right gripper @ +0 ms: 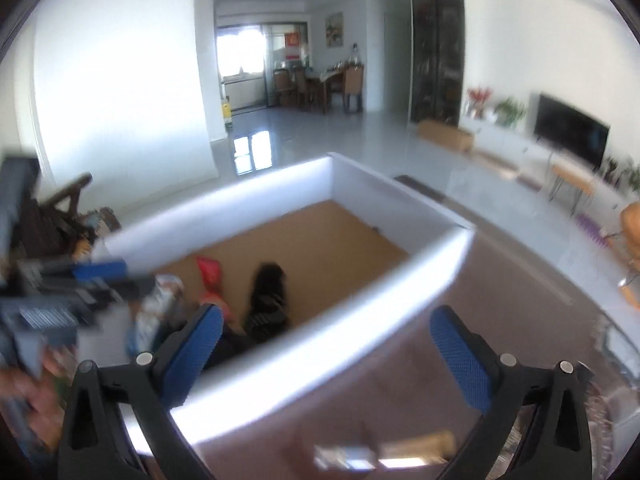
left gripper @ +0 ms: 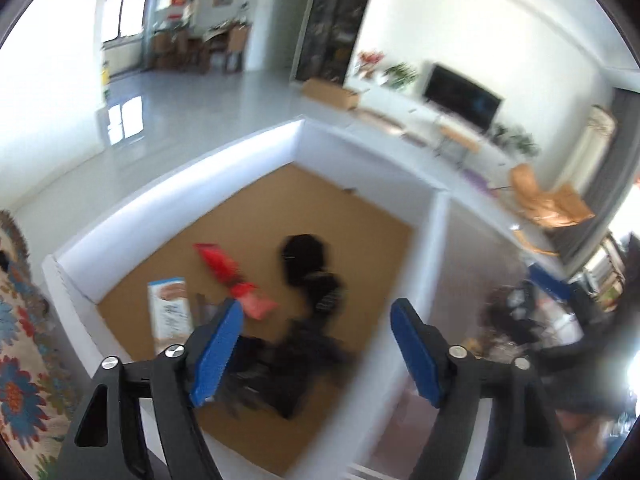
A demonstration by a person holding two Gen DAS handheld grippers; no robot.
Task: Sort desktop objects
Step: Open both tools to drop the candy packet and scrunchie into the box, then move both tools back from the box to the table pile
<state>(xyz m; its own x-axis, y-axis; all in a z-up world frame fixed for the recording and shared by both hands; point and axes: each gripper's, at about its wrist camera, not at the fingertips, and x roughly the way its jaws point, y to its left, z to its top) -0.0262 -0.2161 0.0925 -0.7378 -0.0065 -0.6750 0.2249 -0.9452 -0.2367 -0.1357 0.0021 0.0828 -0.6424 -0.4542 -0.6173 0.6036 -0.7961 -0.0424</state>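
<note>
A white-walled box with a brown cardboard floor holds a red packet, a white and tan carton and black items. My left gripper is open and empty above the box, over the black items. My right gripper is open and empty above the box's near right wall. The red packet and black items show in the right wrist view too. The left gripper shows blurred at the left there.
A brown tabletop lies to the right of the box, with small blurred items near the bottom. A patterned cloth lies left of the box. Dark clutter sits on the table to the right.
</note>
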